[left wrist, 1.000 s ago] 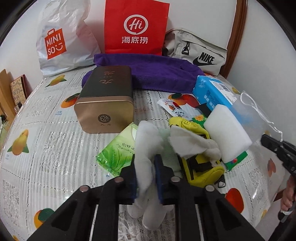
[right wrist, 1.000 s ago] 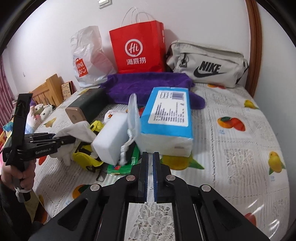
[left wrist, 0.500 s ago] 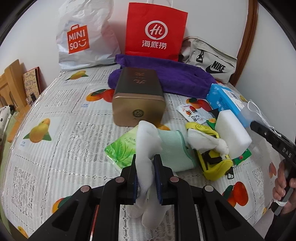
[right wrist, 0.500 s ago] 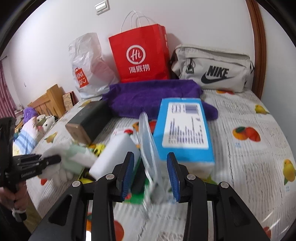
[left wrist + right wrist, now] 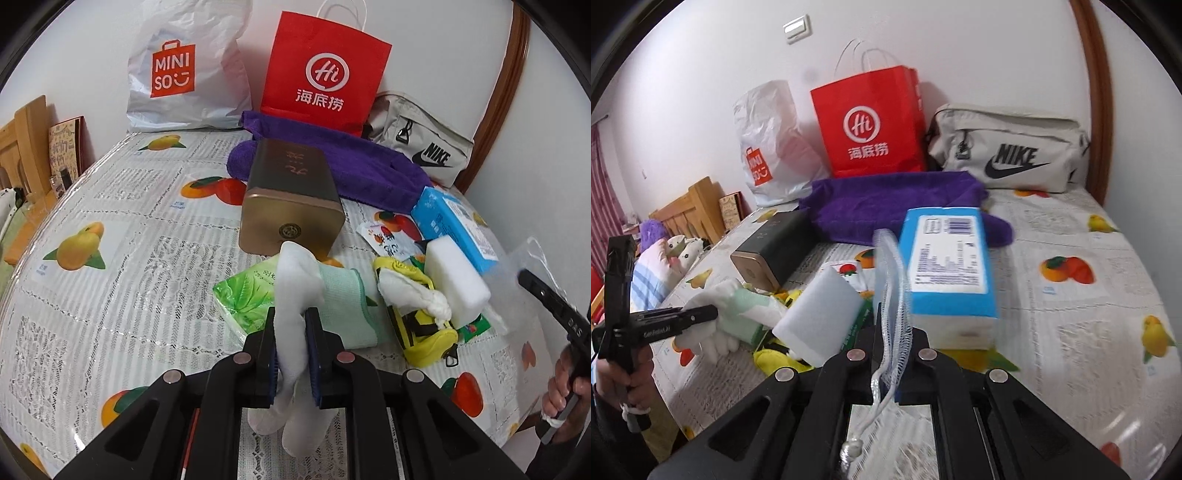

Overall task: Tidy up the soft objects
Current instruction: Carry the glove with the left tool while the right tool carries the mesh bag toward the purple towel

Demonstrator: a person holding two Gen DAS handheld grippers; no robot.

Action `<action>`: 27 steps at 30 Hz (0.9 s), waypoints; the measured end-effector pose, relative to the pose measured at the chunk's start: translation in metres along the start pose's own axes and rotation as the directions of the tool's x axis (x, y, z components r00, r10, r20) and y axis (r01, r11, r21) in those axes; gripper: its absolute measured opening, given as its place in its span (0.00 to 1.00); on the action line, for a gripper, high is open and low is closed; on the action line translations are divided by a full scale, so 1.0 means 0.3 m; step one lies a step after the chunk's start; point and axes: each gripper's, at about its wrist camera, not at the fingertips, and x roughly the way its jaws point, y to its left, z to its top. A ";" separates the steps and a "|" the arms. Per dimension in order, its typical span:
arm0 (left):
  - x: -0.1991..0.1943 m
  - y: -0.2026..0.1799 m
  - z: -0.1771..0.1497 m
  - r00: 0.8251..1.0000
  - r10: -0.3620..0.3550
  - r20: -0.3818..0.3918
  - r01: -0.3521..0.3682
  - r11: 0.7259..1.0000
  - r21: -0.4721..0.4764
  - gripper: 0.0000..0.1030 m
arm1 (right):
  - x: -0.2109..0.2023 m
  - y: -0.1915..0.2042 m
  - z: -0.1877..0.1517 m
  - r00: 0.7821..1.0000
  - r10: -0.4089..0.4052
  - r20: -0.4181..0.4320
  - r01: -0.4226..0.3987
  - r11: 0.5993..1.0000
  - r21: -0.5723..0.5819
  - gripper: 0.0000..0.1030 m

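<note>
Glove [image 5: 295, 291], white and limp, hangs pinched in the closed left hand-held gripper [image 5: 291, 354], in front of the gold tin [image 5: 291, 206]; it looks light and will sag, so a hold at its middle seems best. Right of the tin, the right hand-held gripper [image 5: 892, 354] is closed on a mesh pouch [image 5: 890, 280], soft and probably slippery. Bed [image 5: 122, 236] carries a lace cover with fruit prints; bags stand at the wall.

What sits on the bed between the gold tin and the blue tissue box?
In the left wrist view, a small flat printed packet lies on the bedspread between the gold tin and the blue tissue box. The right wrist view shows it there too.
</note>
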 end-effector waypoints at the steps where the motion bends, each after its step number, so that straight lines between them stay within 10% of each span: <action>1: -0.006 0.002 0.003 1.000 0.003 0.004 -0.003 1.000 0.000 0.12 | -0.007 -0.006 -0.004 1.000 -0.005 -0.001 0.005 1.000 0.004 0.01; 27: -0.170 -0.021 0.218 0.994 0.004 0.109 -0.002 1.000 -0.015 0.11 | -0.172 -0.002 0.150 0.996 0.053 0.068 -0.053 0.999 0.004 0.01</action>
